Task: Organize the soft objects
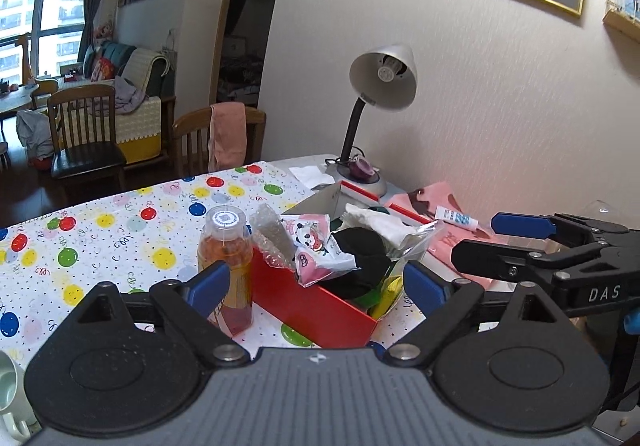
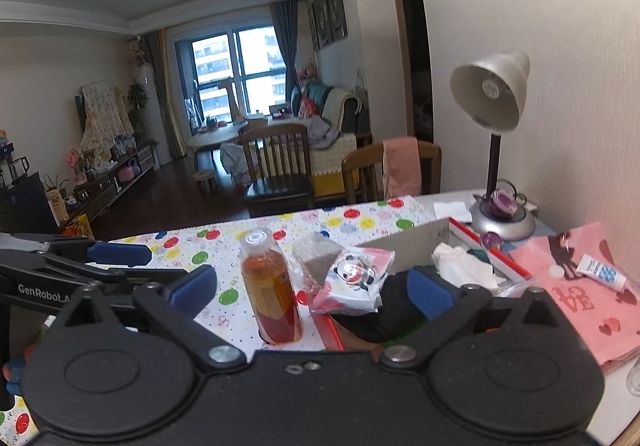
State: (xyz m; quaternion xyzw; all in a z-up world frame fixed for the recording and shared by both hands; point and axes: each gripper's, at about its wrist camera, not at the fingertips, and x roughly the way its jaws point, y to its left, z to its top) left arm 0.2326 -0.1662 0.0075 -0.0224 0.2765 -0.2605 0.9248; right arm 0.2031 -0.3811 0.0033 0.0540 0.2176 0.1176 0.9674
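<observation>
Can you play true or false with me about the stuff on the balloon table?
1. The red box is stuffed with soft things. True.
2. The bottle is lying on its side. False: it stands upright beside the box.
3. The panda packet is in the box. True, it sticks out at the top.
4. The lamp stands on the floor. False: it stands on the table by the wall.
5. The left hand-held gripper squeezes the bottle. False: it is open and holds nothing.
6. The right hand-held gripper is open and holds nothing. True.
</observation>
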